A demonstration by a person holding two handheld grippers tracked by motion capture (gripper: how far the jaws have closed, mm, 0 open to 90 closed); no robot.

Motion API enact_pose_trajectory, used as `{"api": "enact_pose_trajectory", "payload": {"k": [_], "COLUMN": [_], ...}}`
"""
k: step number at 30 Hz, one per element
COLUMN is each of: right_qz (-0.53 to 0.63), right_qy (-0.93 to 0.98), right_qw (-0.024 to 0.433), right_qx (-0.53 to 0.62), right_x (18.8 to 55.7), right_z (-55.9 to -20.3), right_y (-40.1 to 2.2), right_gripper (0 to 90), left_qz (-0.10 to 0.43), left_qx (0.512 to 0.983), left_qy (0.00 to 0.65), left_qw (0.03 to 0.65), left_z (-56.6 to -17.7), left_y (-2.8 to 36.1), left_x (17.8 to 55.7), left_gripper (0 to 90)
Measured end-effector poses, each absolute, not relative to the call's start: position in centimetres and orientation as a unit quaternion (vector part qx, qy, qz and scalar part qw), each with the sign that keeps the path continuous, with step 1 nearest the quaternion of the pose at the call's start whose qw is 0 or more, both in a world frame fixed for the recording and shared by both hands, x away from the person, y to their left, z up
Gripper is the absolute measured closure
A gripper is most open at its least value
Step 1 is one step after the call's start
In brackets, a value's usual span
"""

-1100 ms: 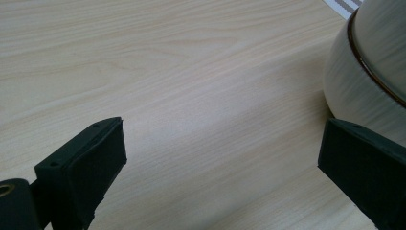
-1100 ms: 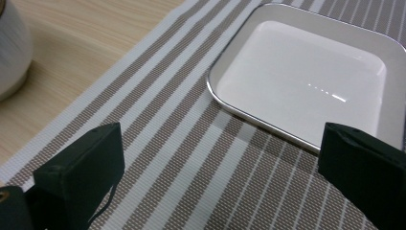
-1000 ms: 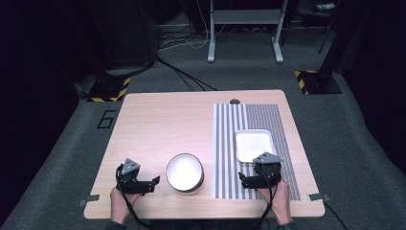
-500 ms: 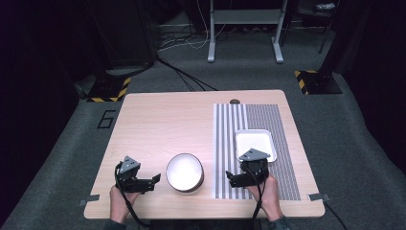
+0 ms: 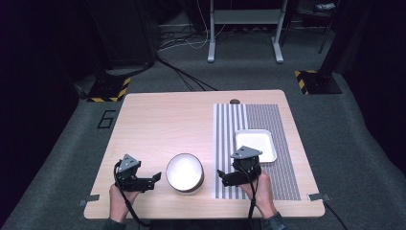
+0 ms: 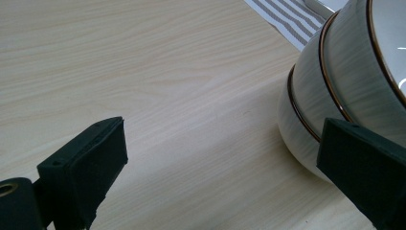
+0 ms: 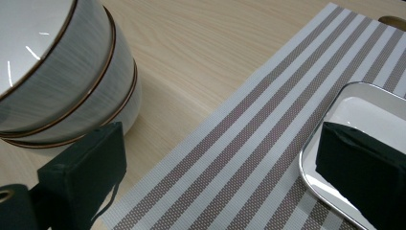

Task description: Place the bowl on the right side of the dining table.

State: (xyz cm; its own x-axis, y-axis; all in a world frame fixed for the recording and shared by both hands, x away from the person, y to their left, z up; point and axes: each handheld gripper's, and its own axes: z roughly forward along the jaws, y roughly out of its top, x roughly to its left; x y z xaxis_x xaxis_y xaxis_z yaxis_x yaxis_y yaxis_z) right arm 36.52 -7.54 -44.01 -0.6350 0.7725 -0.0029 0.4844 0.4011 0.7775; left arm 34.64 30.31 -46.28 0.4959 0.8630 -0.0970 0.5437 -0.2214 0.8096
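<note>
A stack of grey-white bowls [image 5: 185, 172] with brown rims stands near the table's front edge, just left of the striped placemat [image 5: 268, 120]. My left gripper [image 5: 153, 181] rests left of the stack with its jaws open and pointing at it. In the left gripper view the bowls [image 6: 335, 72] sit just past the right jaw of the gripper [image 6: 225, 163]. My right gripper [image 5: 222, 178] lies on the placemat right of the stack, open and aimed left. The right gripper view has the gripper [image 7: 225, 167] between the bowls [image 7: 57, 72] and a white tray [image 7: 368, 110].
The white rectangular tray [image 5: 255, 146] lies on the placemat [image 7: 268, 134] just behind my right gripper. A small brown round object [image 5: 234, 101] sits at the table's far edge. Bare wood covers the table's left and middle [image 5: 163, 124].
My right gripper has moved left, off the tray's front edge and towards the bowl stack. The left gripper has hardly moved.
</note>
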Motion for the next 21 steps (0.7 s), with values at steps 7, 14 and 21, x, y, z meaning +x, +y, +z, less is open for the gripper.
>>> {"api": "enact_pose_trajectory", "payload": {"k": [7,14,21], "right_qz": [0.398,0.404,0.412], "right_qy": [0.821,0.824,0.826], "right_qw": [0.180,0.174,0.170], "right_qx": [0.368,0.356,0.345], "right_x": [36.6,36.6,36.6], "right_z": [-43.2,-42.6,-42.0], "right_y": [-6.5,-5.7,-4.8], "right_gripper": [2.9,3.1,3.5], "left_qz": [0.191,0.196,0.196], "left_qx": [0.755,0.753,0.752], "left_qy": [0.458,0.453,0.446], "left_qw": [0.429,0.435,0.444], "left_z": [-45.5,-44.6,-44.1], "left_y": [30.2,30.1,29.7], "left_x": [34.6,34.5,34.4], "left_gripper": [3.0,3.1,3.2]}}
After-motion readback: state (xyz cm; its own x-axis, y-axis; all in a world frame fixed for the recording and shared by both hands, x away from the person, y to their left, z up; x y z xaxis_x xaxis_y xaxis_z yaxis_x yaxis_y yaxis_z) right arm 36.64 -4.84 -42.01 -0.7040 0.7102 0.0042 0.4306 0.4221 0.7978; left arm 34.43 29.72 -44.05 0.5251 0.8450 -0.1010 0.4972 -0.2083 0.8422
